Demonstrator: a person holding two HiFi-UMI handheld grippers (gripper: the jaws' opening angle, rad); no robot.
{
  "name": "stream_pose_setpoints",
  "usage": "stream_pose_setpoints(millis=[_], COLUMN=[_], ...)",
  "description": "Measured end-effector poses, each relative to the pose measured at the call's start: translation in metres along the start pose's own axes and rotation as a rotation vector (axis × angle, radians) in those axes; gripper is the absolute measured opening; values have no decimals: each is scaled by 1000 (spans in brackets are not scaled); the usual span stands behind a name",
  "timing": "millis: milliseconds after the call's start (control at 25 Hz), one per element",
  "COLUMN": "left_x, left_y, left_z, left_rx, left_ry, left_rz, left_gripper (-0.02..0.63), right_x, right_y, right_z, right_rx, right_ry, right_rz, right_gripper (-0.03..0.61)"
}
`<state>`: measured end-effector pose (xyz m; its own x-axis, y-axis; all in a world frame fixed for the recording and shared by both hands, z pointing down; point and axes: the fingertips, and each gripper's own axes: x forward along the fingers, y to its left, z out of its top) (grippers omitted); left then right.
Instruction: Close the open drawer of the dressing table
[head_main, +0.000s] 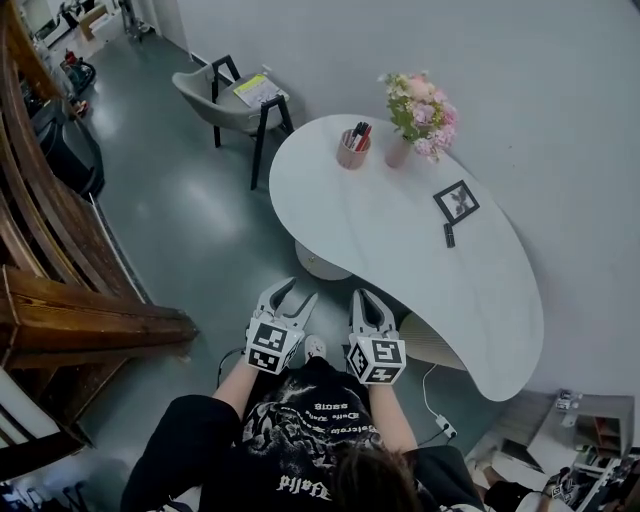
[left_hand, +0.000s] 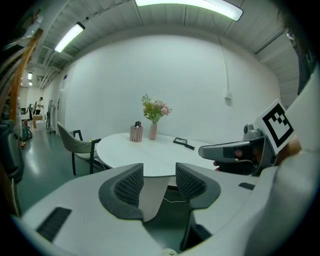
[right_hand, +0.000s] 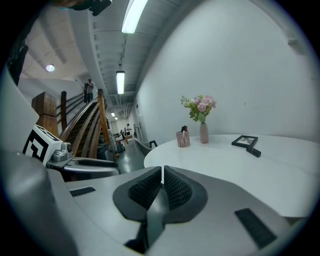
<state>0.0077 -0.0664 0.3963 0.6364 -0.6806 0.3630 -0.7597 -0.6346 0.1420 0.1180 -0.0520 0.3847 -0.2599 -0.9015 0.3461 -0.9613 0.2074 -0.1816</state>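
Head view shows left gripper (head_main: 298, 292); left gripper view, its jaws apart.

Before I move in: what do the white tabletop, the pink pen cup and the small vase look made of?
White curved tabletop: smooth, evenly white, soft sheen; painted board or stone-like slab, cannot tell which. Pink pen cup: fine texture on its wall, perhaps perforated or woven; unclear. Pale pink vase: smooth, opaque, probably ceramic.
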Motion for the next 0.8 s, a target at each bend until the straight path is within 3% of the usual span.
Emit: stream_pose_setpoints(millis=[160, 280, 560, 800], left_x=[-2, -3, -2, 4], left_y=[0, 0, -3, -14], left_z=[6, 8, 15, 22], left_rx=[-40, -46, -85, -67], left_ry=[-31, -40, -61, -71], left_rz=[6, 15, 10, -13], left_gripper=[161, 61, 28, 26], right_x=[0, 1, 0, 2], right_y=[-1, -1, -7, -5], right_z=[5, 7, 11, 13], right_rx=[-13, -16, -69, -98], right_ry=[-10, -15, -30, -23], right_rz=[7, 15, -25, -5], right_gripper=[28, 28, 26, 26])
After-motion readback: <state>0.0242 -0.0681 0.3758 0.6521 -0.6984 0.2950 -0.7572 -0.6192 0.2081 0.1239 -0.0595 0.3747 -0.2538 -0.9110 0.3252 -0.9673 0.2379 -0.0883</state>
